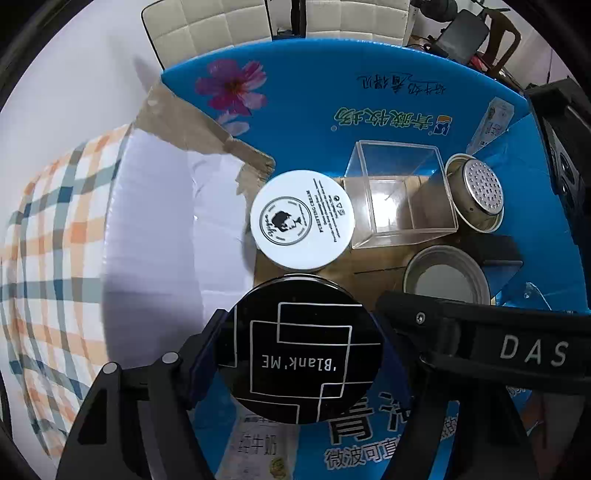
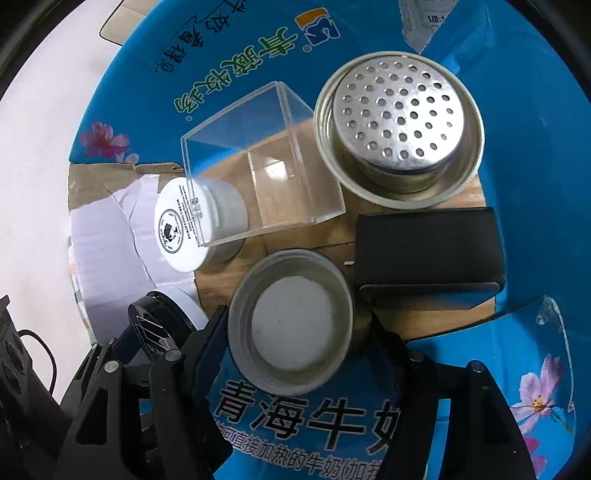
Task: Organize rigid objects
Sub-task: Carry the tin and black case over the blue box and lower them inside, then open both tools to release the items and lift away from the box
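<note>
My left gripper (image 1: 301, 350) is shut on a round black compact marked 'Blank'ME (image 1: 306, 354), held over the near edge of a blue cardboard box (image 1: 369, 85). My right gripper (image 2: 291, 328) is shut on a round metal cap with a white liner (image 2: 291, 325), also inside the box; this cap shows in the left wrist view (image 1: 443, 277) too. In the box lie a white cream jar (image 1: 301, 218), a clear plastic cube (image 1: 399, 192), a perforated metal strainer cup (image 2: 399, 125) and a black rectangular case (image 2: 428, 251).
The box (image 2: 535, 184) has a brown cardboard floor and raised blue walls and flaps. A checked cloth (image 1: 51, 229) covers the table at left. White padded chairs (image 1: 207, 26) stand behind. The left gripper with the compact shows at lower left of the right wrist view (image 2: 155, 325).
</note>
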`<action>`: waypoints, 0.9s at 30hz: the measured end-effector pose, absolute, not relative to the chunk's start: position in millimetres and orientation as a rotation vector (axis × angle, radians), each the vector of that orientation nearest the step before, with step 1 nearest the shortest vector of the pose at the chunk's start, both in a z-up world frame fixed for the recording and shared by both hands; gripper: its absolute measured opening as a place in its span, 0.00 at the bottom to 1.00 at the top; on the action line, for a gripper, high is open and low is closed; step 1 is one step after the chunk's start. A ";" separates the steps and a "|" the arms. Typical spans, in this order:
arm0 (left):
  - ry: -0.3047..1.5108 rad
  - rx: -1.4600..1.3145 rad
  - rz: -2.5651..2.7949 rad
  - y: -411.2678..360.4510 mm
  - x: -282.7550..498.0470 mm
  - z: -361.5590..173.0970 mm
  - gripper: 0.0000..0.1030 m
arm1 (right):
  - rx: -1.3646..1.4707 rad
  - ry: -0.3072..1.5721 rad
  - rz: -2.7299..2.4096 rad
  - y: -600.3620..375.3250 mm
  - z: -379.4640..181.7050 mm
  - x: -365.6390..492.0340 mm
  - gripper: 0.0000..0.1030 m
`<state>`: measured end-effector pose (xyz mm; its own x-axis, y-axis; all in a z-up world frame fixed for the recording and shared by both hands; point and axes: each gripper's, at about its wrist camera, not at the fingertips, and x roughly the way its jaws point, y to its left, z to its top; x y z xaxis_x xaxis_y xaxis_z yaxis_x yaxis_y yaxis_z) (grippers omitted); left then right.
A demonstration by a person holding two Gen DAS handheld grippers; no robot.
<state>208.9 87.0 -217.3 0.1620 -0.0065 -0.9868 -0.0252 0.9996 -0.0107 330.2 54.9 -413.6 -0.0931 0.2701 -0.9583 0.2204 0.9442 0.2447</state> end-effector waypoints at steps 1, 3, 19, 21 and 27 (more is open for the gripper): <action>1.416 -0.036 0.013 86.4 209.8 -218.6 0.71 | 0.372 1.679 0.043 54.3 -413.5 330.7 0.70; 1.434 -0.058 0.008 86.2 210.3 -221.5 0.71 | 0.369 1.682 0.050 53.8 -411.1 330.1 0.71; 1.422 -0.079 0.038 92.1 205.4 -211.9 0.98 | 0.286 1.644 0.035 27.4 -380.8 317.5 0.90; 1.418 -0.076 0.048 94.5 203.7 -209.4 0.99 | 0.250 1.628 0.032 23.0 -374.0 315.4 0.91; 1.410 -0.074 0.059 99.1 199.4 -201.4 1.00 | 0.136 1.586 0.035 23.1 -351.7 301.9 1.00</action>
<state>199.4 99.1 -201.4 0.1594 -0.0029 -0.9872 -0.0848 0.9963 -0.0166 301.9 23.1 -351.7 -0.0138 0.1088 -0.9940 0.0651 0.9921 0.1077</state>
